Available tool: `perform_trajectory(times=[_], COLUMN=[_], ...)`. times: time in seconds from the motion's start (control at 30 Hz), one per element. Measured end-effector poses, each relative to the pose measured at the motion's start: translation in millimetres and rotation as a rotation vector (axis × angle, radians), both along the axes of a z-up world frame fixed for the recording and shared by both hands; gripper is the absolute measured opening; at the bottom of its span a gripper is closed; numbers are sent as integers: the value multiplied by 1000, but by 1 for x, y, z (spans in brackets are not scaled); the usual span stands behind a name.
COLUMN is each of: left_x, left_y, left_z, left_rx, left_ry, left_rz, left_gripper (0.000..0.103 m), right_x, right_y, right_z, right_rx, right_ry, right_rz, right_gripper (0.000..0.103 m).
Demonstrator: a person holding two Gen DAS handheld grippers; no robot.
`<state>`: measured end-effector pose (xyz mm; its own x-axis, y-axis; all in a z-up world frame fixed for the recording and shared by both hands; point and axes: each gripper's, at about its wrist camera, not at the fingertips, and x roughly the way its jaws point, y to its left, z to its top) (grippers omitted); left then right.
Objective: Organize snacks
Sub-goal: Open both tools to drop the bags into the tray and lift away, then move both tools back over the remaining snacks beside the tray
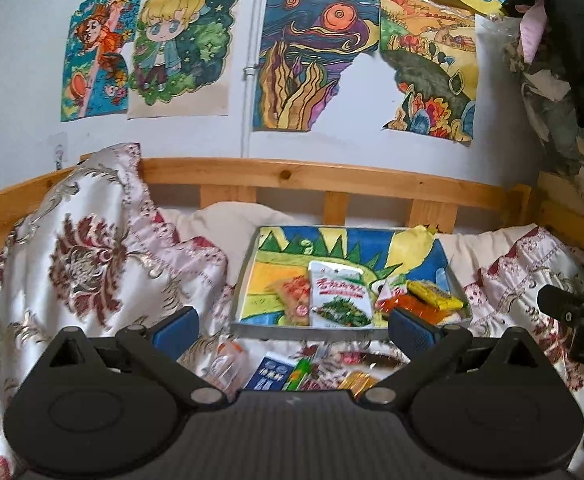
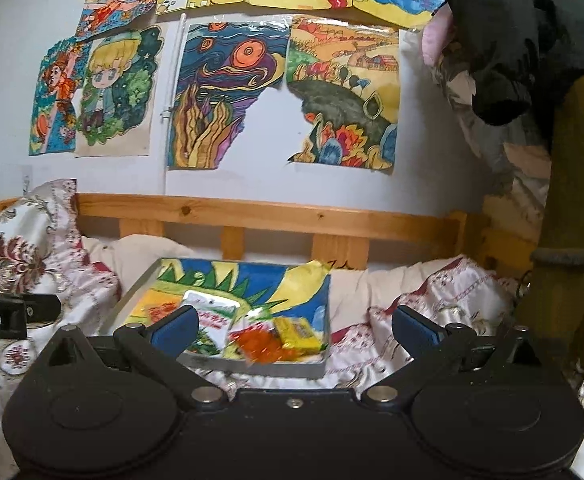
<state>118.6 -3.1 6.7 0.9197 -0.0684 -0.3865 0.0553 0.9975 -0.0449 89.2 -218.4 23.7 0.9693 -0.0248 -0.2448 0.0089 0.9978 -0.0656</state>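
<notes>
drawings (image 1: 179, 44) on wall | wooden rail (image 1: 292, 174) | floral quilt (image 1: 83, 248)

Tray (image 1: 247, 280) back half bare; packets (image 1: 340, 300) crowd front; pillow (image 1: 91, 248) flanks left, headboard (image 1: 292, 176) behind.

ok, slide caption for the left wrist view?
Open left hand-held gripper facing a tray of snack packets on a bed.

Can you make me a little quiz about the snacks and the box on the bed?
1. True or false: the white seaweed packet lies inside the tray.
2. Which is in the tray's right corner? A yellow packet, B banana, C cup.
3. Are the left tongs and right tongs holding anything?

Key: 1 true. 2 A. 3 No, both are open and empty; loose snacks lie on the bedspread below the left tongs.
</notes>
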Motion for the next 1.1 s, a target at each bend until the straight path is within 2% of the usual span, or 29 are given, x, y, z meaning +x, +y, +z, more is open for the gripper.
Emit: perform_trajectory(times=[0.23, 0.4, 0.57, 0.9, 1.1], left_x=[-20, -29, -35, -38, -38], left_y=[12, 20, 25, 23, 25], left_z=[-3, -8, -12, -14, -13], left_rx=[-25, -40, -49, -29, -23], left_ry=[10, 46, 77, 129, 158], left_rz=[39, 63, 82, 102, 145], left_gripper=[102, 103, 102, 102, 102], right_x=[-14, -19, -24, -21, -21], right_y=[10, 12, 22, 35, 50], right_z=[0, -4, -8, -22, -21], right_rx=[10, 60, 34, 55, 49], right_ry=[18, 65, 92, 206, 227], right_rz=[18, 24, 42, 80, 99], right_gripper=[102, 102, 102, 102, 102])
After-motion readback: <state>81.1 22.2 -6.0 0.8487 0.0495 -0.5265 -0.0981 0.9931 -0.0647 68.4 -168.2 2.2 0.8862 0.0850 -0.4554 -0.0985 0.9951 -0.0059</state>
